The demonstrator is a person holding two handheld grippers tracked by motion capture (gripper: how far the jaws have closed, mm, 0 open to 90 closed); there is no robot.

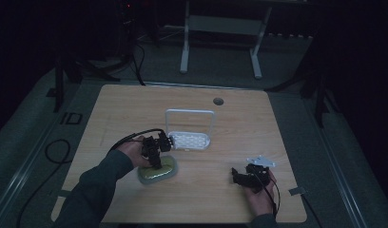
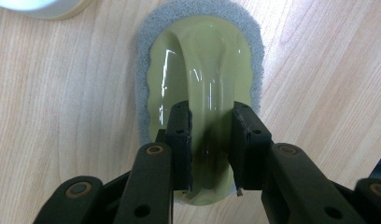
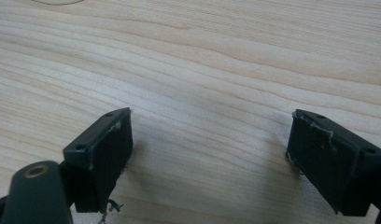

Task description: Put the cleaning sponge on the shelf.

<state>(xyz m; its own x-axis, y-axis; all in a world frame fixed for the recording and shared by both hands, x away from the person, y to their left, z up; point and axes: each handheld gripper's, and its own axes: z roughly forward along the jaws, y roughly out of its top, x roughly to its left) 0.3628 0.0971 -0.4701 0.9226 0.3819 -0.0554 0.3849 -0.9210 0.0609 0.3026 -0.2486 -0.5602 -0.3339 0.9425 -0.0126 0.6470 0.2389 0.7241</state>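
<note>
Scrubbing pad (image 2: 202,60), green with grey sponge edge, on wooden table (image 1: 135,114). Left gripper (image 2: 209,135) clamped on its raised handle. Right gripper (image 3: 209,154) spread wide above bare wood.

table (image 2: 48,93) – pale wood-grain, smooth matt | scrubber (image 2: 202,60) – glossy yellow-green plastic handle, wet-looking highlights; rough grey fibrous pad around its edge | left tool (image 2: 211,140) – matt black plastic, brass-look rivets | right tool (image 3: 209,154) pads (image 3: 109,149) – matt black, frayed edges | rack (image 1: 189,124) – white, smooth
</note>
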